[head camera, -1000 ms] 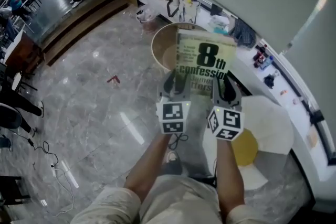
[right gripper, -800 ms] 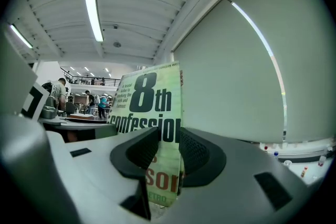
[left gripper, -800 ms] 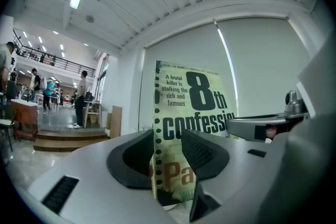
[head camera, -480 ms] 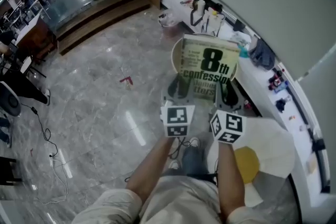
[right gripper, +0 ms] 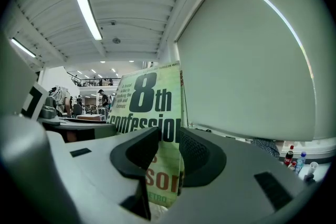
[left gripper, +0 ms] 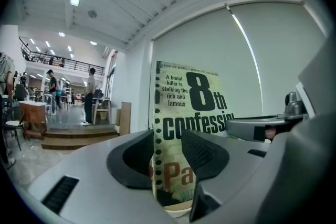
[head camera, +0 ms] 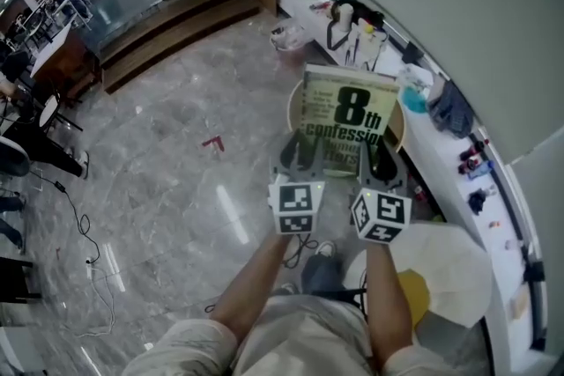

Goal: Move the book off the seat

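Both left hand-held gripper (head camera: pixel 300 154) and right hand-held gripper (head camera: pixel 377 158) clamp the book (head camera: pixel 348 108).

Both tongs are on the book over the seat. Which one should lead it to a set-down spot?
Right, likely. The left tongs and right tongs both grip the book, but the right one is nearer the white ledge beside the seat; the left faces only floor.
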